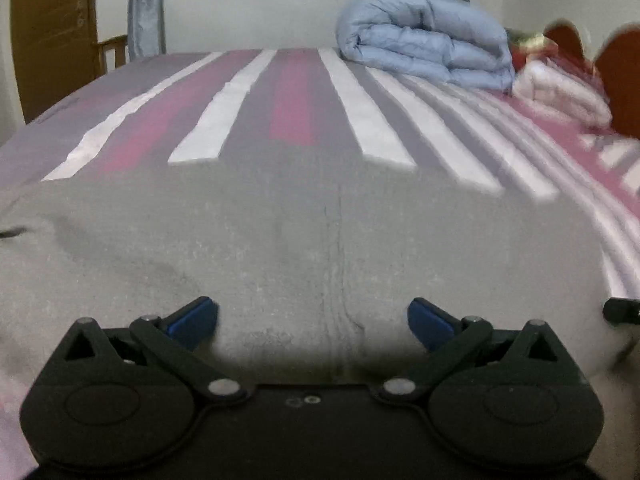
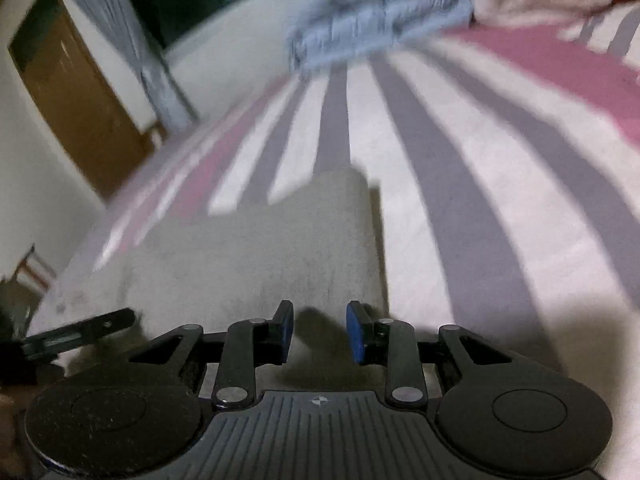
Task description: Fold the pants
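The grey pants (image 1: 304,248) lie flat on the bed, close under both grippers, filling the lower half of the left wrist view; a seam runs straight up the middle of the cloth and soft creases gather toward its left side. In the right wrist view the pants (image 2: 256,256) show a straight right edge and a squared far corner, with the striped cover bare beside them.

The left gripper (image 1: 313,322) hangs over the near part of the pants with its blue-tipped jaws spread wide and nothing between them. The right gripper (image 2: 319,330) has its jaws set a narrow gap apart — only its own shadow on the cloth shows in that gap, so it holds nothing. A dark part of the left tool juts in at the left edge of the right wrist view.

The bed cover (image 1: 288,112) is striped lengthwise in grey, white and pink, and lies fairly smooth. At the far right end of the bed rests a folded pale-blue quilt (image 1: 428,40), and just beside it a folded pale pink blanket (image 1: 560,92) — behind these, something red-brown, too blurred to name.

Beyond the bed stands a cream wall under a dark window, a grey curtain (image 1: 146,8) hanging at its left side, and further left a brown wooden door (image 1: 52,32).
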